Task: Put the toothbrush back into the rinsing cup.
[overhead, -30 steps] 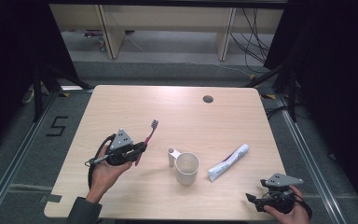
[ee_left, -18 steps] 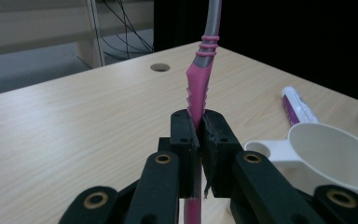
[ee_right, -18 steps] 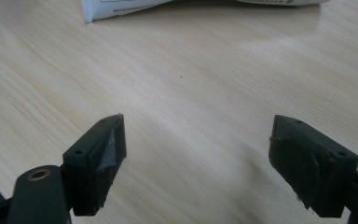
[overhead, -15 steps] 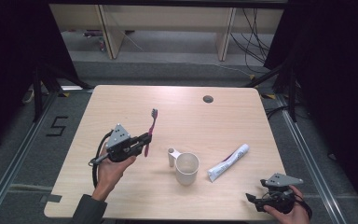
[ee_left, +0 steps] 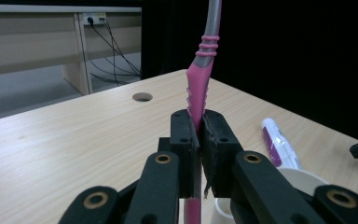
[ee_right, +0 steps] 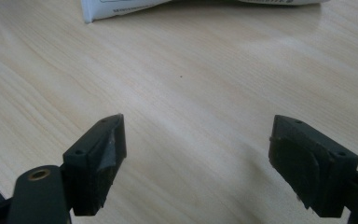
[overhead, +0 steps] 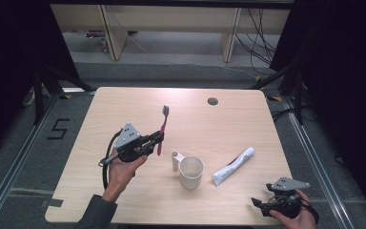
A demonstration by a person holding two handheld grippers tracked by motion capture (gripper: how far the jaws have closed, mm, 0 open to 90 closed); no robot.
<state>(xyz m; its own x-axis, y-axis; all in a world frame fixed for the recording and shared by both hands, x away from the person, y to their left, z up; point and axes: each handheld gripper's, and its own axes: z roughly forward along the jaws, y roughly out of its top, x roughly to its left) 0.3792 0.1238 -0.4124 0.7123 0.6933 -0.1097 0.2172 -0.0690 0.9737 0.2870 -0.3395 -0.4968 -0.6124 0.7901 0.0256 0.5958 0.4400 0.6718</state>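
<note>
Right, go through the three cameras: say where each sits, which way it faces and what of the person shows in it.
High view: fixed above the person's side, looking forward and down on the table; both forearms enter from the bottom, left claw clamping a toothbrush.
Left gripper view: rides the left claw, looking along its jaws across the table toward its far edge; toothbrush pinched upright.
Right gripper view: rides the right claw, facing down at the tabletop; jaws apart.
Shared: all three catch the toothpaste tube.

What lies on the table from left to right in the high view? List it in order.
left gripper holding the toothbrush → cup → toothpaste tube → right gripper
</note>
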